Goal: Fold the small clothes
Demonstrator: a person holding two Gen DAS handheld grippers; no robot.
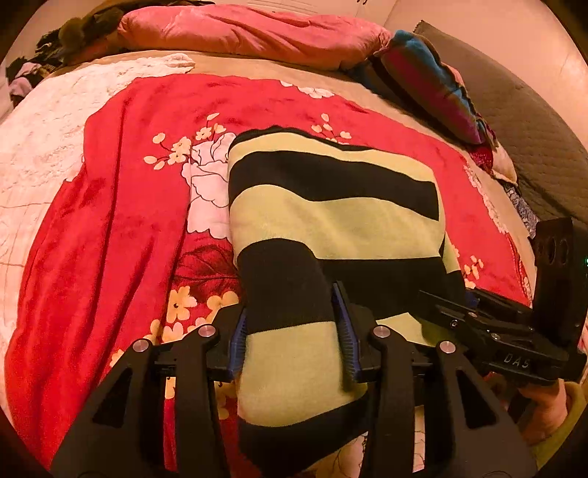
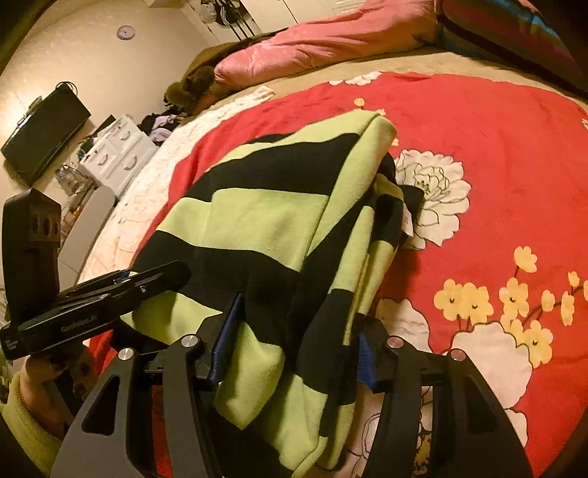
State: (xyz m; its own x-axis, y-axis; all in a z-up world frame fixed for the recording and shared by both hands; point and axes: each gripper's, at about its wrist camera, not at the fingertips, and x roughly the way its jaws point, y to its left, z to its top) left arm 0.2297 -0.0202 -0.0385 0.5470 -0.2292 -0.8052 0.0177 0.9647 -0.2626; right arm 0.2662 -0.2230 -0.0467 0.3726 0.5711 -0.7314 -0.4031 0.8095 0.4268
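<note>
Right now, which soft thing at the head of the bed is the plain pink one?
The long pink pillow lying across the head of the bed. The cushion beside it, toward the bed's corner, is striped in blue, magenta and black.

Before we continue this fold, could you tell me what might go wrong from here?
1. Both the left gripper and the right gripper have only the near edge of the striped garment between their jaws, so thick bunched fabric may slip out of one.
2. The layers at the garment's right side look uneven, so the fold may end crooked.
3. The plush red blanket could drag or bunch under it.
</note>
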